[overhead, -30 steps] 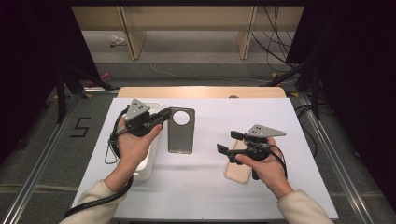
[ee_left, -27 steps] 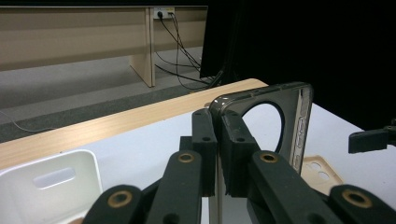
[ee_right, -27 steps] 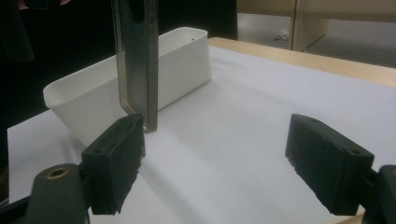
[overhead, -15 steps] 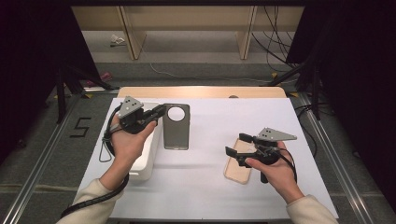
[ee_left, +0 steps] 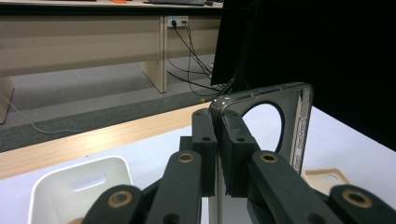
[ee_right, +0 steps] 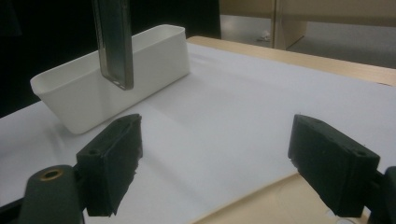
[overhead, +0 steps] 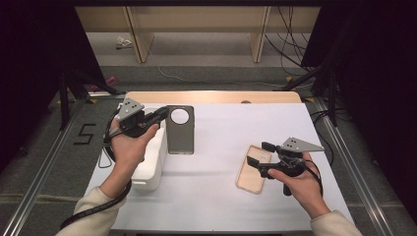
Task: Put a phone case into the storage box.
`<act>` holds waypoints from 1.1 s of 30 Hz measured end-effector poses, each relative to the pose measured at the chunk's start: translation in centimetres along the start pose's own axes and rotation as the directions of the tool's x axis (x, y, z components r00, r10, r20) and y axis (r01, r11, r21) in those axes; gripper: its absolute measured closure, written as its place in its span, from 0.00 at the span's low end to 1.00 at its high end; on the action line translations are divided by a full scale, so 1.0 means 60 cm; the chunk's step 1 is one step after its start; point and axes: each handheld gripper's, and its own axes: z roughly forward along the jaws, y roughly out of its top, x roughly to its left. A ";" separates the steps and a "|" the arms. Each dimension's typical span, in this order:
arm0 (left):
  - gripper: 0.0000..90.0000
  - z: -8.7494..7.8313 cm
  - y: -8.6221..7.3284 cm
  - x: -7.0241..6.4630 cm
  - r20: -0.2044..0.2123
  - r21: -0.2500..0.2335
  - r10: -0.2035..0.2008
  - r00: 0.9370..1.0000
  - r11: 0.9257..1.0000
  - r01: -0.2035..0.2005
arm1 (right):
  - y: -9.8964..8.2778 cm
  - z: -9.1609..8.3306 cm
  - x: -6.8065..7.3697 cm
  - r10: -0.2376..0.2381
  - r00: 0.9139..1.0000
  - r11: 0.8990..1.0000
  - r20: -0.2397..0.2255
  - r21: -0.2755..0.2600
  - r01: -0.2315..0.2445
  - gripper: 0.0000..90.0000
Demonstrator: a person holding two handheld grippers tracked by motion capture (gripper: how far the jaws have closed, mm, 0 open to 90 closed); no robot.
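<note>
Two phone cases are in play, one to each gripper. The left gripper (overhead: 158, 116) is clamped on the edge of a dark grey phone case (overhead: 180, 130), the corner pinched flat between its fingertips (ee_left: 233, 135). Compared with a second ago, the case has been lifted and carried toward the person's left: it is now held upright, hanging clear of the white table sheet (overhead: 221, 137), just beside the near wall of the white bin (overhead: 147, 164) rather than lying flat. In the right gripper view its lower end (ee_right: 114, 44) is seen suspended before that bin (ee_right: 116, 70).

The right gripper (overhead: 260, 158) stands released, nothing between its fingertips (ee_right: 112, 161); it has been drawn back to the person's right. The tan phone case (overhead: 252, 169) lies flat directly below and just ahead of those fingertips, untouched.

From this it is judged that the dark case is being taken to the bin, while the tan case remains to be picked up.
</note>
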 end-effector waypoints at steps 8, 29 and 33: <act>0.94 -0.006 0.007 0.016 -0.016 -0.009 0.000 1.000 1.000 0.000 | -0.004 -0.009 -0.004 -0.002 1.000 1.000 0.008 -0.001 0.002 0.21; 0.94 -0.016 0.014 0.050 -0.050 -0.026 -0.007 0.999 1.000 0.006 | -0.013 -0.026 -0.010 -0.003 1.000 1.000 0.028 0.004 0.003 0.20; 0.94 -0.018 0.016 0.058 -0.055 -0.028 -0.011 0.998 1.000 0.010 | -0.015 -0.028 -0.011 -0.002 0.999 1.000 0.033 0.005 0.002 0.20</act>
